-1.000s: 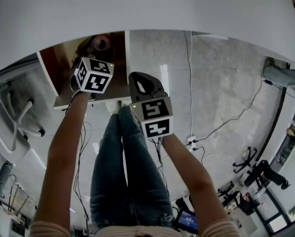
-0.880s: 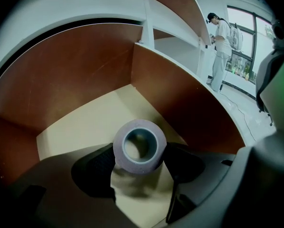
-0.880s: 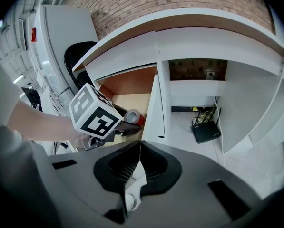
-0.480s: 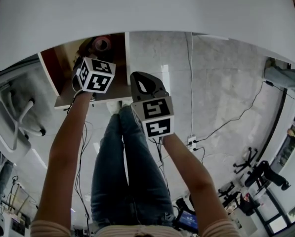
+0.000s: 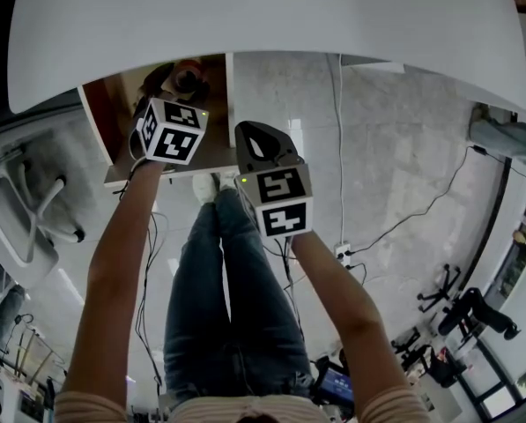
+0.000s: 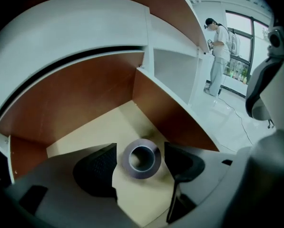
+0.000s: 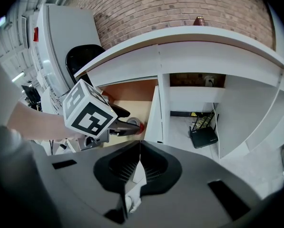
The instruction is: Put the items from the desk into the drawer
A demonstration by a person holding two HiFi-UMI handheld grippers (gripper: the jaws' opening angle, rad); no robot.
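White curved desktop [image 5: 263,16] fills the upper frame. Below it, I read the left gripper [image 6: 140,148] jaws apart, flanking a greyish ring-shaped tape roll [image 6: 142,158] on the floor of the brown-walled open drawer [image 6: 80,103]. Right gripper [image 7: 139,160] jaws are together and empty. In the head view the left gripper partly masks the roll.

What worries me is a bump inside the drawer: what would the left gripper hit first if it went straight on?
The tape roll, which sits between the left gripper's open jaws, apparently lying on the drawer floor; how far off is unclear.

Head view steeply down; both gripper views face drawer [image 6: 65,99].
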